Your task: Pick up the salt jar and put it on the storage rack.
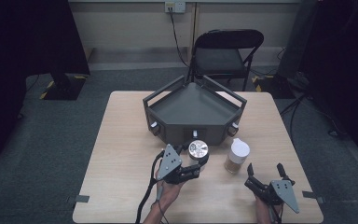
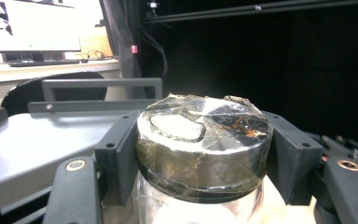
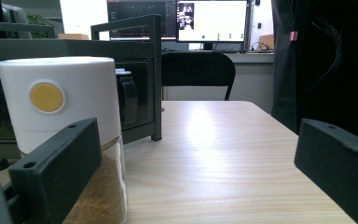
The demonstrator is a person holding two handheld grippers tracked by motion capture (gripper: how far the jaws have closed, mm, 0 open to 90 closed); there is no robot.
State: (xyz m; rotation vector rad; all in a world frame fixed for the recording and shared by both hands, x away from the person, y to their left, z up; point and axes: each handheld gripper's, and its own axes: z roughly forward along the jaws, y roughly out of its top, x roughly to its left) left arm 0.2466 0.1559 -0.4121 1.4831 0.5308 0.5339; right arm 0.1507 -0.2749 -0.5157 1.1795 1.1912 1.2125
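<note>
A glass jar with a shiny metal lid (image 1: 198,150) stands on the table just in front of the grey rack. My left gripper (image 1: 200,164) is shut on this jar; in the left gripper view its jaws press the lid (image 2: 204,140) from both sides. A second jar with a tall white cap (image 1: 237,156) and brown powder inside stands to the right. My right gripper (image 1: 265,171) rests open near the table's front right, a short way from that jar. In the right gripper view the white-capped jar (image 3: 60,112) stands at the left, beside the left jaw, not between the jaws.
A dark grey angular rack (image 1: 194,110) with raised rails occupies the table's far middle. A black folding chair (image 1: 227,53) stands behind the table. Bare wood (image 1: 121,154) lies to the left and along the front edge.
</note>
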